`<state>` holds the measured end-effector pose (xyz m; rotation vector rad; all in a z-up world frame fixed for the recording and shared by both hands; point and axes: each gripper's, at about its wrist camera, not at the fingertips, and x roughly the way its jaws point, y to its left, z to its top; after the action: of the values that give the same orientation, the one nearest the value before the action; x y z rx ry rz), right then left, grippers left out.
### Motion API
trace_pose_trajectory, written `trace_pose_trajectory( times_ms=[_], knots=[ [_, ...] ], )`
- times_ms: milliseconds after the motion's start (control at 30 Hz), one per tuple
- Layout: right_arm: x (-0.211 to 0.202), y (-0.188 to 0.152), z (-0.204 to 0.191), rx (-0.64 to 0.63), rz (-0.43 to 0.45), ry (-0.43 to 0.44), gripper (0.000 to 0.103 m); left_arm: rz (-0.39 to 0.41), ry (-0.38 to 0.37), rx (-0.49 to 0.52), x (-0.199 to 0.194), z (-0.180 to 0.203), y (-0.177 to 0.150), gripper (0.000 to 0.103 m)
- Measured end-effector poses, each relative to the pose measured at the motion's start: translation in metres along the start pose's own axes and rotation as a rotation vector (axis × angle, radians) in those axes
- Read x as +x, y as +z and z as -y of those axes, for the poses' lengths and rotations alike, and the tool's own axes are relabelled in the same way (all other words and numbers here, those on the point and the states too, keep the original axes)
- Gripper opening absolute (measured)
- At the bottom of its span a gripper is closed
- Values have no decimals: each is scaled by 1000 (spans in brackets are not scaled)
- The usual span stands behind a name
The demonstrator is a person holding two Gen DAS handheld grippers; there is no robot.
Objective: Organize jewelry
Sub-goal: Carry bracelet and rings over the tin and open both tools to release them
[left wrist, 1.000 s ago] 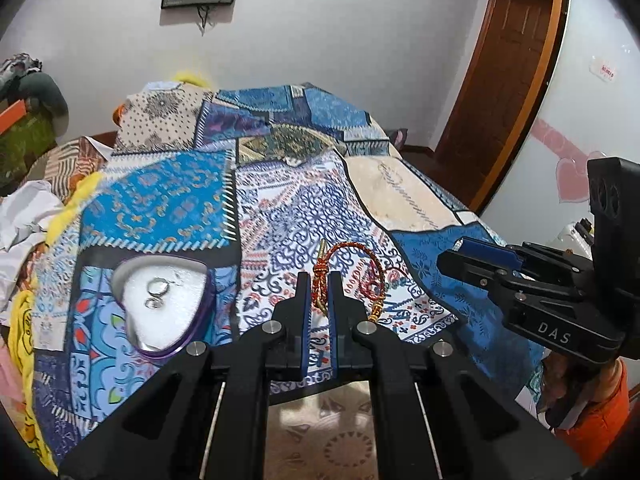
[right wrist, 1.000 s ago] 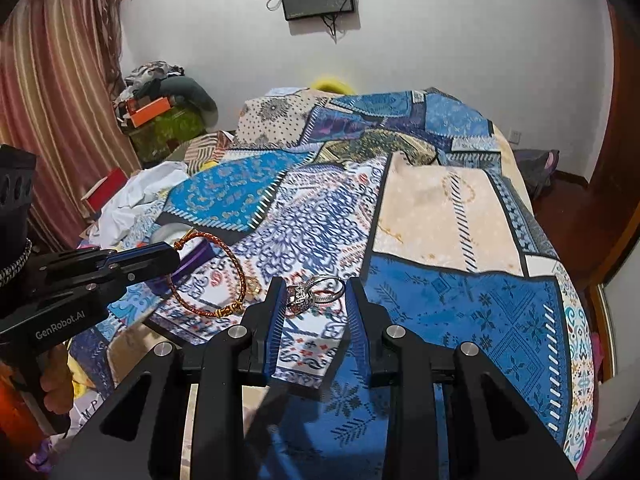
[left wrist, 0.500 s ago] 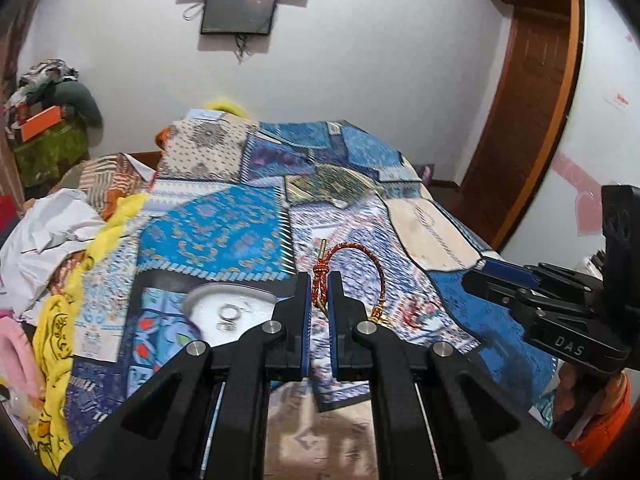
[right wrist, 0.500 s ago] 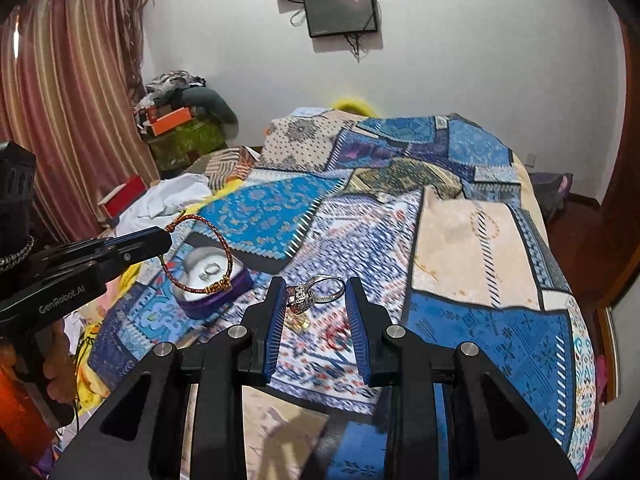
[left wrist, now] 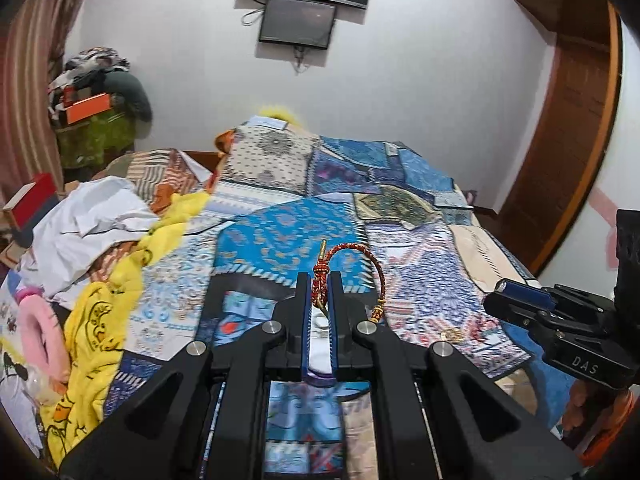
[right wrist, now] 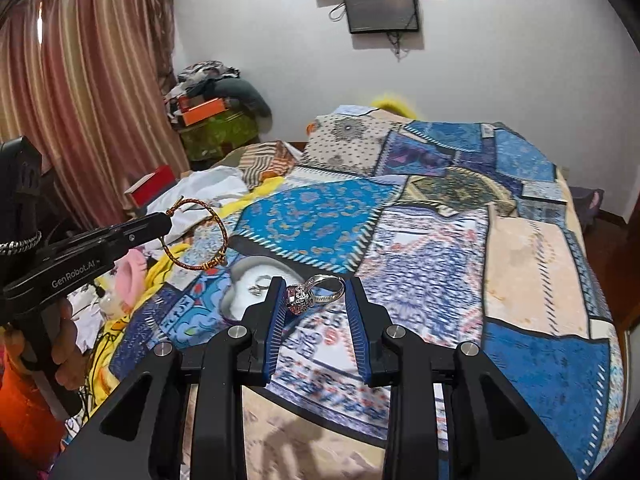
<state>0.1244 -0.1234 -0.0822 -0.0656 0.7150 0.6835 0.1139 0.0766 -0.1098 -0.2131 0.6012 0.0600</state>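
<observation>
My left gripper (left wrist: 319, 280) is shut on a red-and-gold cord bracelet (left wrist: 362, 250), whose loop arcs up and to the right of the fingers. Below it, between the fingers, shows a strip of the white heart-shaped box (left wrist: 320, 344). In the right wrist view the box (right wrist: 244, 300) lies on the quilt with a ring (right wrist: 259, 282) in it. My right gripper (right wrist: 314, 300) is shut on a silver ring with stones (right wrist: 316, 292), held just right of the box. The left gripper (right wrist: 160, 222) hangs with the bracelet (right wrist: 200, 236) above and left of the box.
A patchwork quilt (right wrist: 520, 264) covers the bed. White cloth (left wrist: 80, 232), yellow cloth (left wrist: 92, 320) and a pink ring (left wrist: 44, 336) pile along its left side. A small gold piece (left wrist: 452, 335) lies on the quilt near the right gripper (left wrist: 516, 300). A door (left wrist: 560, 160) stands on the right.
Both grippers moved left across the bed and rose slightly, still holding the bracelet and ring. The heart box slid from the left of the left gripper to beneath its fingers.
</observation>
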Motion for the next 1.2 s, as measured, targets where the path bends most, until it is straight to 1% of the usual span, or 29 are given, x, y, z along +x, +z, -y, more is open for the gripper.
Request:
trace_pose_trajectory(
  times_ms=[233,633,933,1200],
  knots=[
    [25,3,-18,-27,-30,39,27,-27,18,-30,11,-21,-9,6],
    [62,7,-24,-61,-95,50,27,-111,-43,-26,54,-19,-24,6],
    [82,5,-31,-85,-144,59,27,-182,-91,-18,82,-18,-38,6],
    [100,0,-38,-112,-206,79,28,-200,-98,-24,89,-21,-42,6]
  ],
)
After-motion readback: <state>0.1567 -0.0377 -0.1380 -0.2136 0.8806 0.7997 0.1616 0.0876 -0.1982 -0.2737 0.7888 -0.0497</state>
